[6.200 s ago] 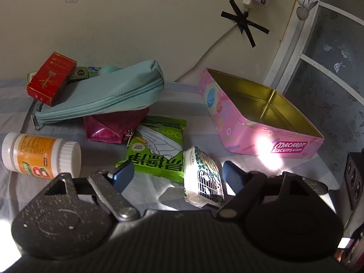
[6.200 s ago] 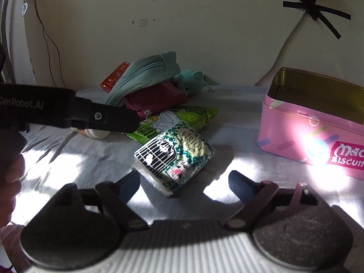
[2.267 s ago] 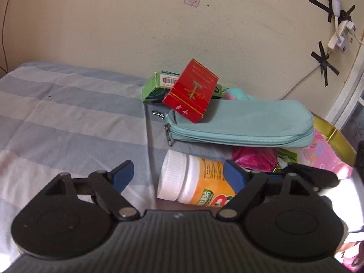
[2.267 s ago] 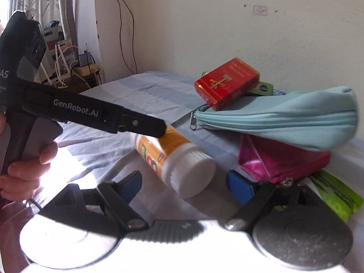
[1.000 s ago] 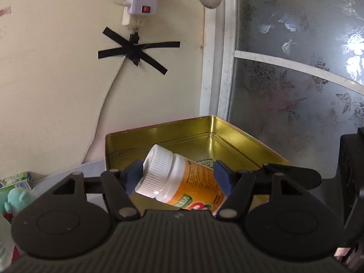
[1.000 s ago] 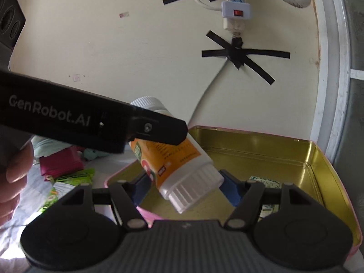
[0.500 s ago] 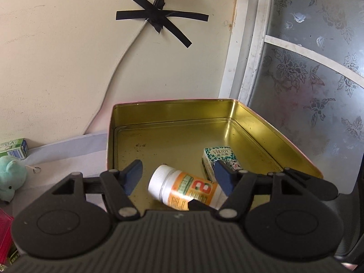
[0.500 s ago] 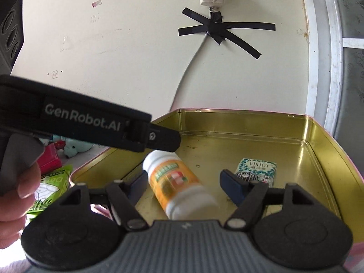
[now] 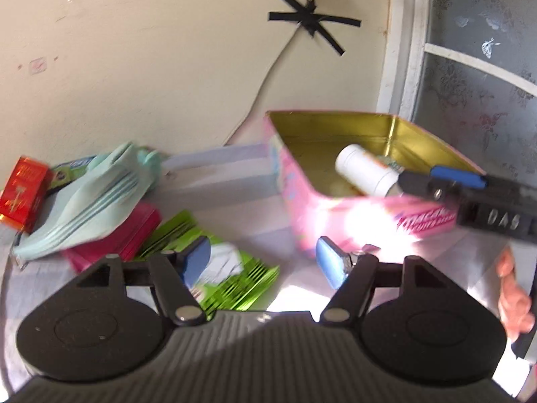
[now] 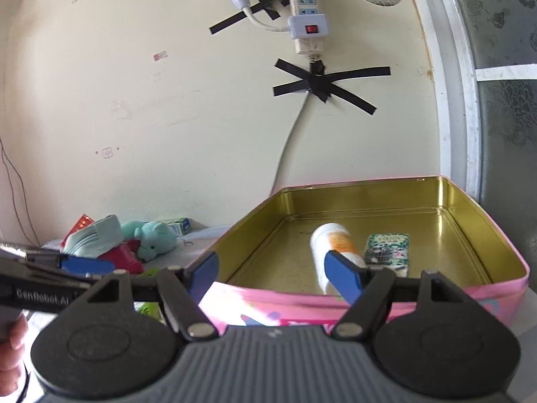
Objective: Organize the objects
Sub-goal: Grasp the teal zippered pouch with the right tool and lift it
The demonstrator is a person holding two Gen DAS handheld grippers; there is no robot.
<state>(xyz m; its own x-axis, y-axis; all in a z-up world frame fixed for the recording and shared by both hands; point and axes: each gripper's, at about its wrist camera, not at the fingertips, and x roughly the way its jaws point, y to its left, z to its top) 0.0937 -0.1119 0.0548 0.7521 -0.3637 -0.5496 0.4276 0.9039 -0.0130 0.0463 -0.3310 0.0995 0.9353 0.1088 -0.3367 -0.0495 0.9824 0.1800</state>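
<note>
The pink biscuit tin [image 9: 295, 194] stands open at the right of the bed. Inside it lie the white-capped orange bottle [image 10: 330, 243] and a patterned tissue pack [image 10: 387, 250]. My right gripper [image 10: 272, 277] hovers open just before the tin's near wall, with nothing between its blue pads. My left gripper [image 9: 263, 265] is also open and empty, low over the bedsheet to the left of the tin. Under its left finger lies a green packet [image 9: 228, 278]. In the left wrist view the bottle [image 9: 365, 171] shows over the tin's rim, with one right finger [image 9: 456, 176] beside it.
A pile sits left of the tin: a teal zip pouch [image 9: 97, 201] on a magenta purse [image 9: 134, 235], a red box [image 9: 21, 191], a teal plush [image 10: 154, 238] and a small green carton [image 10: 178, 225]. The wall and a window frame lie close behind.
Both grippers held the bottle over the tin, then let it drop inside. The left gripper has since swung back and to the left towards the pile. The right has backed off a little.
</note>
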